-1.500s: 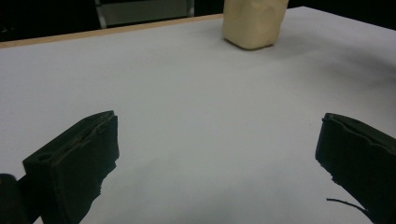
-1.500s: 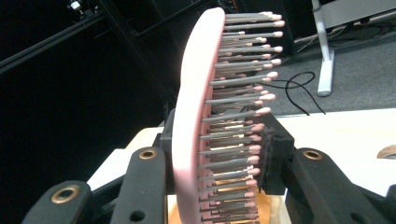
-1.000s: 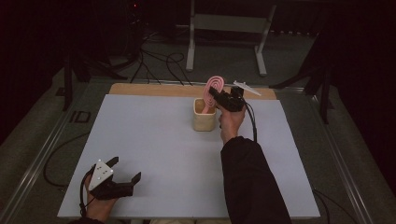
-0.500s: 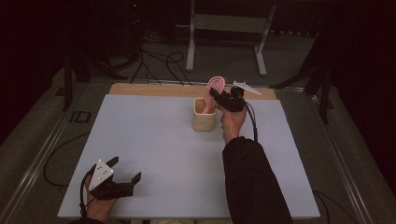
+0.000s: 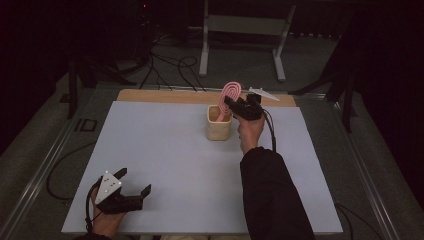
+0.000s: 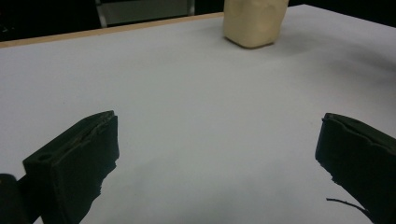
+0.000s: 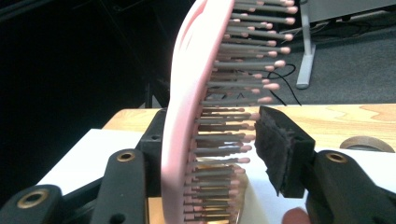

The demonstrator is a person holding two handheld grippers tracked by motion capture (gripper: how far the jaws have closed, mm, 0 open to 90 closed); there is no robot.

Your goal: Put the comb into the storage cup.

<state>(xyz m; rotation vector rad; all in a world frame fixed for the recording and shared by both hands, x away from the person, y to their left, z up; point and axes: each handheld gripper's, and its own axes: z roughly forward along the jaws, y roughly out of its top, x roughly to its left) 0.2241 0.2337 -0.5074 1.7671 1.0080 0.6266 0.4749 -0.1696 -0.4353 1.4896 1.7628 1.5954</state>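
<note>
While both hands hold still, right gripper [image 5: 234, 104] fingers [image 7: 280, 144] newly parted around hairbrush [image 5: 230, 93].

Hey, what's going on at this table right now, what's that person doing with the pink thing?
A person works two hand-held tools at a white table. The right tool is at a pink hairbrush standing upright in a cream holder near the far edge. Its jaws have just been opening, with the brush between them and the bristle tips about level with one pad, apparently letting go. The left tool rests open on the near left corner, holding nothing.
</note>
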